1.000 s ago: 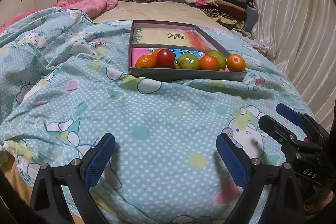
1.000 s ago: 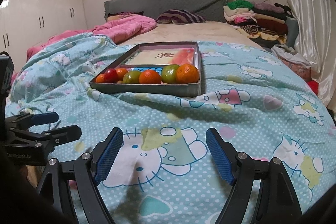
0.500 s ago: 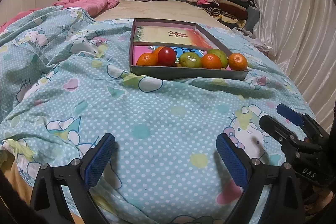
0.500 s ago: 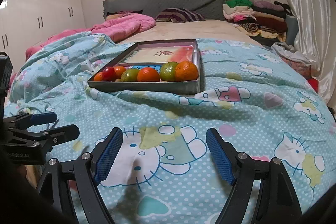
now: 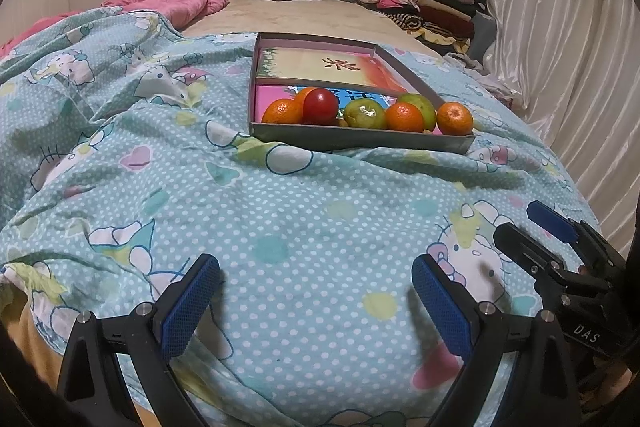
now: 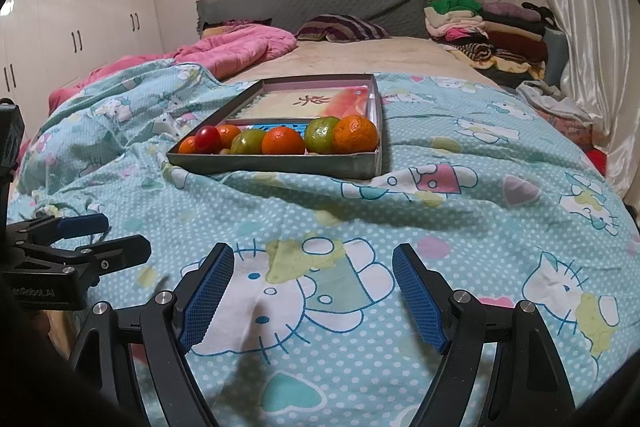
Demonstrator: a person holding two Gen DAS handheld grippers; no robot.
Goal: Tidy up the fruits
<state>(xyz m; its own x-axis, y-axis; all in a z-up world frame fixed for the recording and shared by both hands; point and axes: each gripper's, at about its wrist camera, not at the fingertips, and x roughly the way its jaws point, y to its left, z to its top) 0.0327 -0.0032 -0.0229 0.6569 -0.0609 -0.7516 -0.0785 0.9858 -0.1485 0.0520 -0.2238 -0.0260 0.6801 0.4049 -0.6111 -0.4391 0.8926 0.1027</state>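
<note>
A shallow grey tray [image 5: 360, 141] [image 6: 276, 163] lies on the bed. Along its near wall sits a row of fruit: several oranges [image 5: 454, 118] [image 6: 355, 135], a red fruit [image 5: 320, 105] [image 6: 207, 139] and green fruits [image 5: 364, 113] [image 6: 322, 134]. My left gripper [image 5: 316, 287] hovers open over the quilt well short of the tray, with nothing between its blue pads. My right gripper [image 6: 314, 281] is also open and empty, equally far from the tray. Each gripper shows at the edge of the other's view.
A light blue cartoon-print quilt [image 5: 200, 187] covers the bed. A pink blanket [image 6: 240, 51] and a striped pillow [image 6: 344, 27] lie by the grey headboard. Folded clothes [image 6: 480, 27] are stacked at the far right. A curtain [image 5: 560, 47] hangs on the right, and white wardrobes [image 6: 80, 19] stand on the left.
</note>
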